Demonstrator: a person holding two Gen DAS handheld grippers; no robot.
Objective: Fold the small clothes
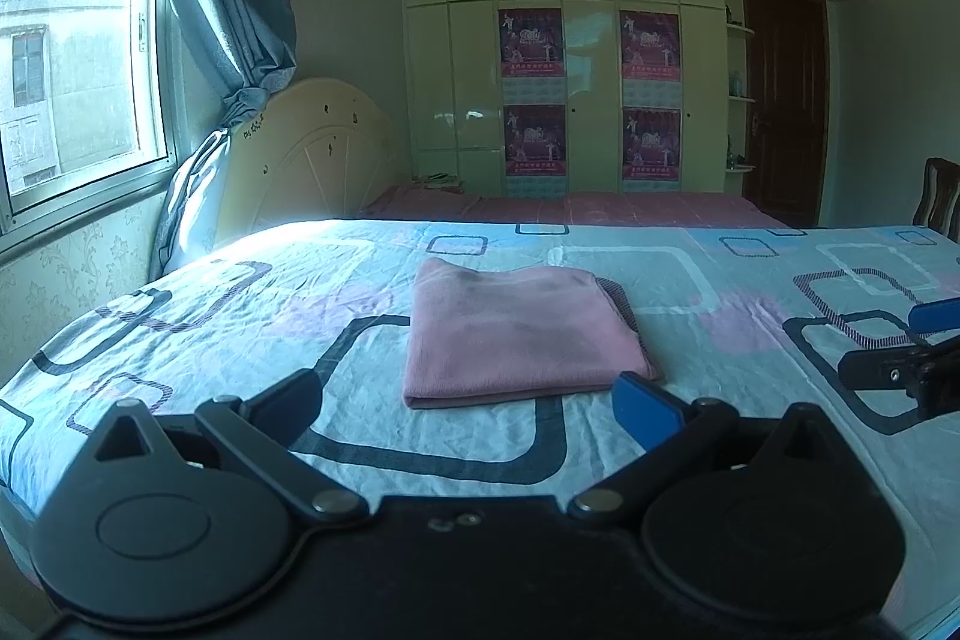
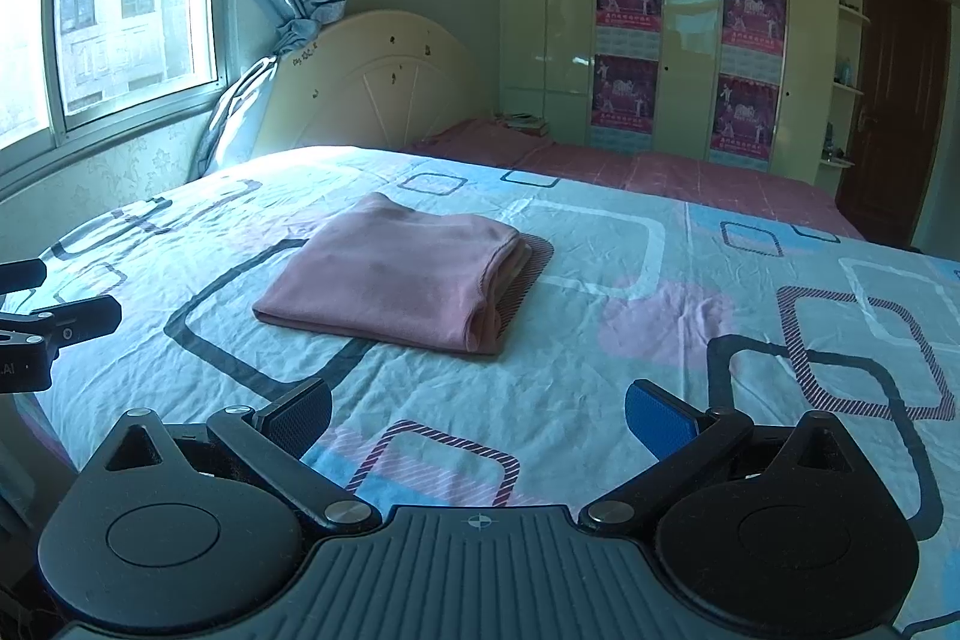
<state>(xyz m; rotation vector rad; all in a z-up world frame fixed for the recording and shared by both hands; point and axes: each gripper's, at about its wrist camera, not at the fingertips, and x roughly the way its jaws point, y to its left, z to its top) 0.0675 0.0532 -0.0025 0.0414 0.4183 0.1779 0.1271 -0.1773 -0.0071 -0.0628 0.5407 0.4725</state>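
A pink garment [image 1: 516,334] lies folded into a flat rectangle on the patterned bedsheet [image 1: 240,316]; it also shows in the right wrist view [image 2: 396,274]. My left gripper [image 1: 474,406] is open and empty, just in front of the garment's near edge, with its blue pad [image 1: 648,409] beside the near right corner. My right gripper [image 2: 480,415] is open and empty, a short way in front of and to the right of the garment. Each gripper shows at the edge of the other's view: the right one [image 1: 912,346], the left one [image 2: 48,304].
The bedsheet [image 2: 600,340] covers the whole bed. A cream headboard [image 1: 306,154] and pillow stand at the far left under a window [image 1: 66,40] with a blue curtain. A second red-covered bed [image 1: 570,208], white wardrobe, brown door and a wooden chair [image 1: 939,196] lie beyond.
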